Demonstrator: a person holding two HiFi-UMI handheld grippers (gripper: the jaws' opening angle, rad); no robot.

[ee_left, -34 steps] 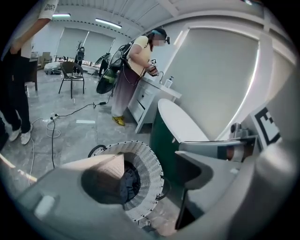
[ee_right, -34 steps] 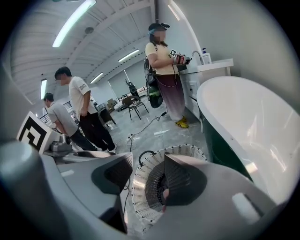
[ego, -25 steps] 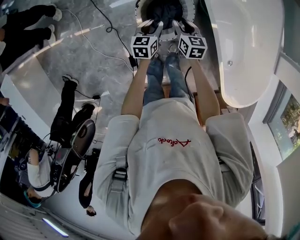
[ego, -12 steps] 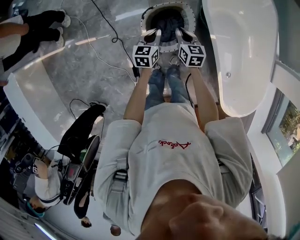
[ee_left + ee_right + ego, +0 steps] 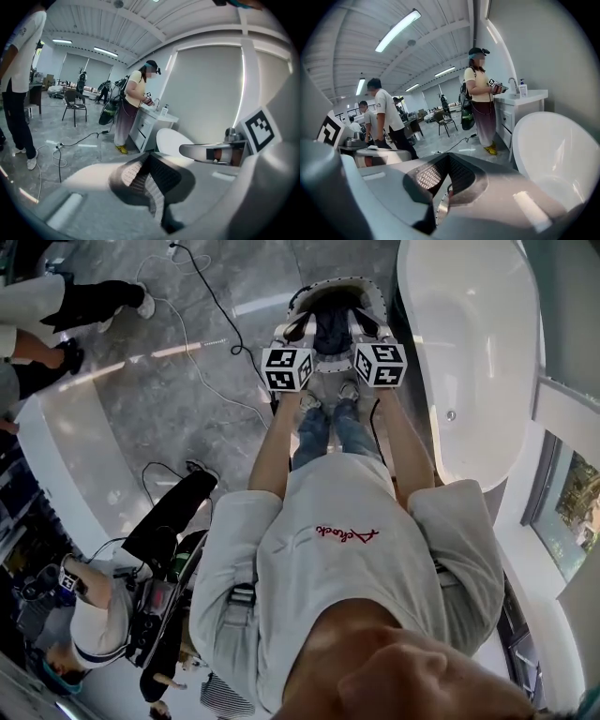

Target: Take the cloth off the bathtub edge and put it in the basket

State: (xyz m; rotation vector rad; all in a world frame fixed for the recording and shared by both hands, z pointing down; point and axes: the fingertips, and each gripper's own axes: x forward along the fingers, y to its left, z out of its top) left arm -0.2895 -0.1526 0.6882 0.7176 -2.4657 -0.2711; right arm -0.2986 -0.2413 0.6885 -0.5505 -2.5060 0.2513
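Wearing a grey shirt (image 5: 394, 577) with red writing (image 5: 348, 533) too curly to read, the person is holding the left gripper (image 5: 298, 330) and the right gripper (image 5: 367, 328) squeezed closed on nothing. The dark cloth (image 5: 330, 332) is lying in the basket (image 5: 330, 284) beside the bathtub (image 5: 469, 334), so the job is looking done.

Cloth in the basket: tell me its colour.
Dark, navy-looking cloth; the head view shows it best.

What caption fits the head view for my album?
Shut left gripper and right gripper hover over a round pale basket holding dark cloth, beside a white bathtub.
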